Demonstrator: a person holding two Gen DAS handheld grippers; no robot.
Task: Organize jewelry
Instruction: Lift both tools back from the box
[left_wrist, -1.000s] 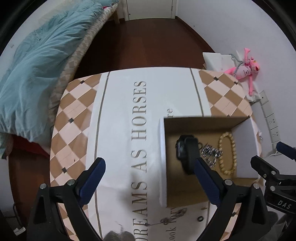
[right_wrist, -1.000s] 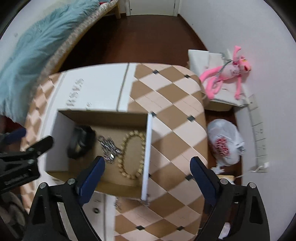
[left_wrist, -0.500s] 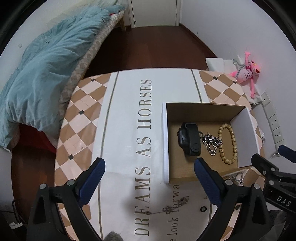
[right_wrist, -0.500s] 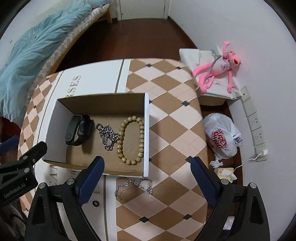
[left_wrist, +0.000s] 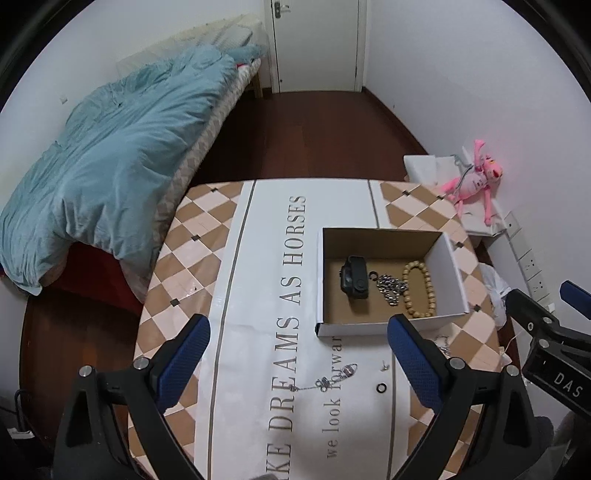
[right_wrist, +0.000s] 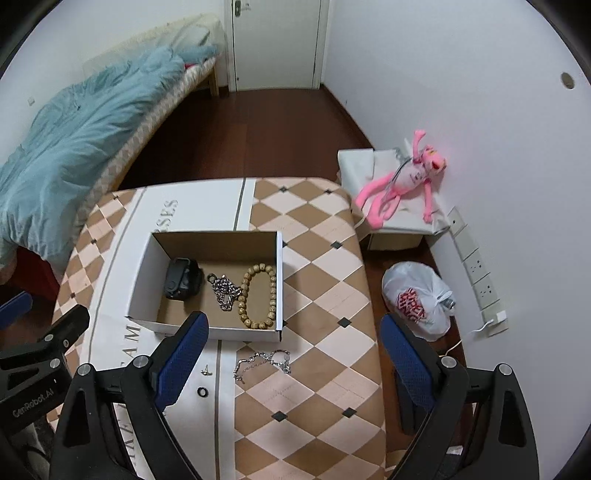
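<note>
While three pieces already lie in the box, several more wait loose on the table, so by my reading the sorting is roughly half done.

On the left, the left tool hangs above the table's near edge with its blue fingers wide apart and nothing between them. Below it, on the white strip of the cloth, lies a thin chain with small pendants, and a little to its right a small dark ring and a tiny metal piece, perhaps an earring; too small to be sure.

The box stands open just beyond these, a shallow cardboard tray with white outer walls. Inside, from left to right: a black watch, a heap of silver links touching or nearly touching the next piece, and a loop of wooden beads close against the right wall. There is bare floor left at the box's far side.

Just in front of the box's near right corner lies a silver bracelet, outside it. The right tool hovers over this area, likewise spread open and empty.

What remains, I judge, is to lift the chain, ring, small piece and bracelet into the box.
</note>
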